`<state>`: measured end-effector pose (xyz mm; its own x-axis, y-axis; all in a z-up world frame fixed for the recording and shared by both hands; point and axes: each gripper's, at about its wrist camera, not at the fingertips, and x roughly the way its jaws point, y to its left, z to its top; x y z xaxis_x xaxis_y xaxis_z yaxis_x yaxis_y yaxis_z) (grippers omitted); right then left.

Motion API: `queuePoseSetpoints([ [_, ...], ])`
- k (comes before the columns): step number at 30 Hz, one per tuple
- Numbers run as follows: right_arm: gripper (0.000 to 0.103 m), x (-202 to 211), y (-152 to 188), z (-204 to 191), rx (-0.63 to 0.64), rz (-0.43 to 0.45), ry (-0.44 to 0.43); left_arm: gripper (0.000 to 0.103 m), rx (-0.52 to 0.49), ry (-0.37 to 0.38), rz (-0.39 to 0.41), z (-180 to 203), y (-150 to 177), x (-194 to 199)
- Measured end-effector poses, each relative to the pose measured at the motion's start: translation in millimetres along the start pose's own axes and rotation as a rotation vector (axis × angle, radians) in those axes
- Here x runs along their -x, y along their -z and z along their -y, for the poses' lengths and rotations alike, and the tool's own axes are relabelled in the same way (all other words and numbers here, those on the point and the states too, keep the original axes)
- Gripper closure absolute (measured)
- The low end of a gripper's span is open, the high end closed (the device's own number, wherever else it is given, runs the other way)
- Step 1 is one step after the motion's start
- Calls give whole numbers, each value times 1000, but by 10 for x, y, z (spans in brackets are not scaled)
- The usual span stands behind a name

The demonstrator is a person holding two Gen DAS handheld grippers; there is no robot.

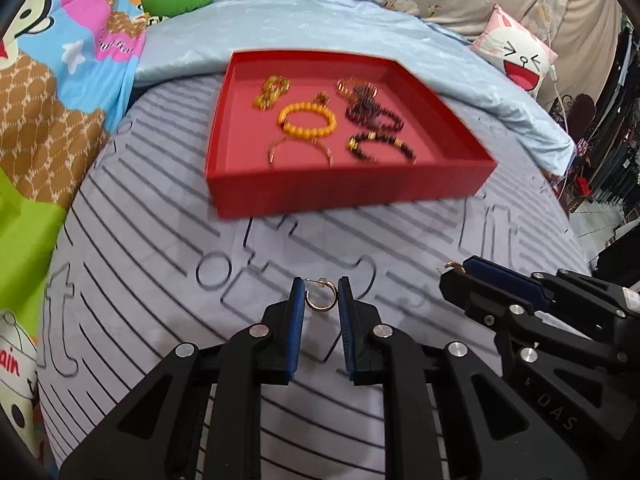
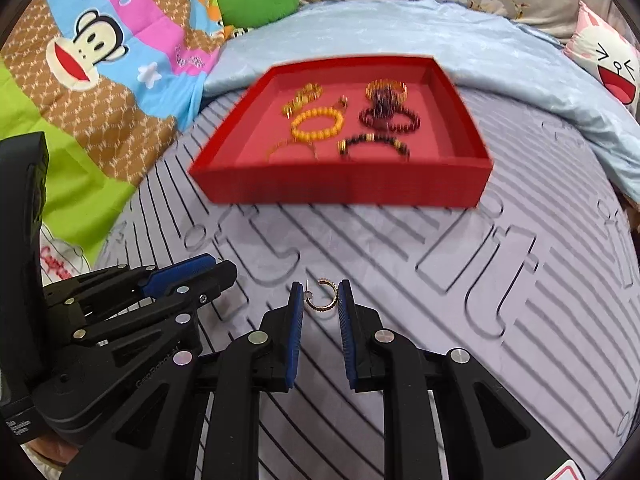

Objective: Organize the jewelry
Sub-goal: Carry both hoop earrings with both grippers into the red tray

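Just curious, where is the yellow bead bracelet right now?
The yellow bead bracelet lies inside the red tray, left of the dark bead bracelets.

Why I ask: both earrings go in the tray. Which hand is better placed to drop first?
Right, narrowly. Each gripper pinches an earring, but the right gripper faces the red tray squarely; from the left gripper it lies skewed.

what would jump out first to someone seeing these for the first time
The red tray on the striped bedsheet, holding a yellow bead bracelet and dark bead bracelets. Nearer, the left gripper and right gripper each pinch a small gold hoop earring.
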<state>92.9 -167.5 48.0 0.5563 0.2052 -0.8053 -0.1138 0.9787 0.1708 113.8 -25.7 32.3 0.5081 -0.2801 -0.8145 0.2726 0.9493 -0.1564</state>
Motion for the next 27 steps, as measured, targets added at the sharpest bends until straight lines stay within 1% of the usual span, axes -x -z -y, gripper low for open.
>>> queuePoseSetpoints([
  [5,86,122,-454,59,18,76,7,86,-23,10,77,56,-481,137],
  [8,86,113,-768,117,25,112,18,86,-41,0,115,79,-788,111],
  [11,86,-16,-983,195,17,116,30,86,-52,-17,123,77,-1047,-33],
  [14,86,-258,-1156,342,-27,91,20,86,-41,-27,105,25,-1240,-262],
  [17,86,-471,-1223,431,-51,65,25,86,-33,-37,78,-46,-1305,-481],
  [21,86,-763,-1283,497,-52,25,36,86,-26,-45,41,-115,-1323,-761],
  [27,86,-972,-1288,526,-56,0,40,86,-24,-58,16,-176,-1330,-986],
])
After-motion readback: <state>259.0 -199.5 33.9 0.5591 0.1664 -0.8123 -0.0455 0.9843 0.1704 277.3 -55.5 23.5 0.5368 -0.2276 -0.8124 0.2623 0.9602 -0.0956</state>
